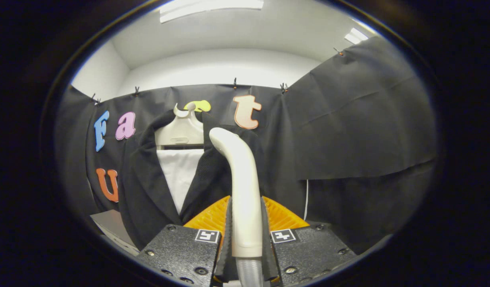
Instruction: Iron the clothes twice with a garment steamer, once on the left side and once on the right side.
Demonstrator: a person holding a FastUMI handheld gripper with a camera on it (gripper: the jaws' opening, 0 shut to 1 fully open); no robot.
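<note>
The gripper [245, 235] sits at 6 o'clock with both fingers [227, 239] pressed on the handle of the garment steamer [241, 187], which stands upright between them and rises toward the centre. Its head leans to 11 o'clock, touching the jacket [149, 187] behind it. The jacket hangs on a hanger [181, 129] at 11 o'clock from the steamer head, against the booth wall [348, 131]. A shirt [179, 175] lies inside the jacket's open front, left of the steamer. A hose [249, 273] leaves the handle's base at 6 o'clock
</note>
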